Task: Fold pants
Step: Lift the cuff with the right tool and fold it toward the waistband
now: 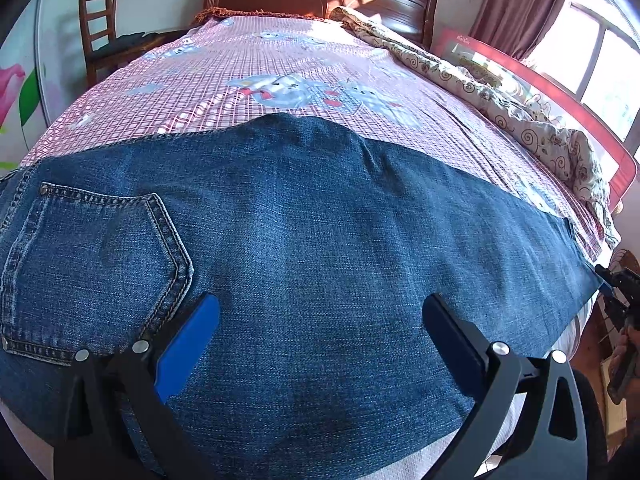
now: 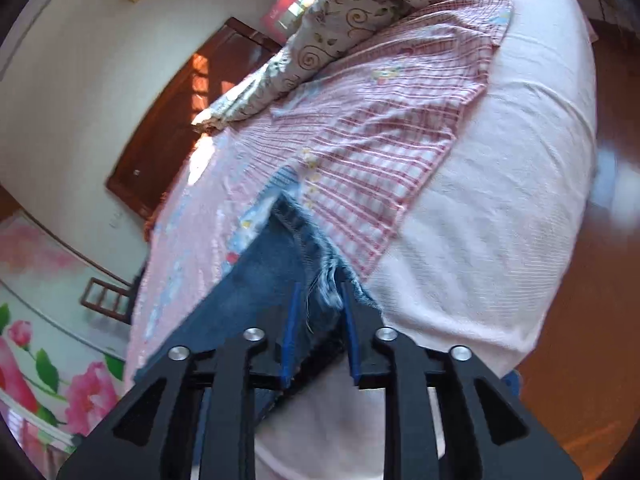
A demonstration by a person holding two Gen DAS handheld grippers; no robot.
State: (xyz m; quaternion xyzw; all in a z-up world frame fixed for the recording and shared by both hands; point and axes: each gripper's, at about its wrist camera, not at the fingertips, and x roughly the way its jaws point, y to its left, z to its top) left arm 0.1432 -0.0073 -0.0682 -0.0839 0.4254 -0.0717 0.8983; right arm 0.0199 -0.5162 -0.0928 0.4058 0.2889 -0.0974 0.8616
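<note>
The jeans (image 1: 320,248) are laid across the bed (image 1: 280,72), long axis left to right. Left tongs (image 1: 320,320) are held open over the seat — right tongs (image 2: 320,312), slightly parted, straddle the frayed hem (image 2: 324,280), nearer it.

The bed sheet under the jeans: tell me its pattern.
The sheet is a pink-and-white check with pale blue cartoon animal prints, clearest in the left wrist view.
</note>
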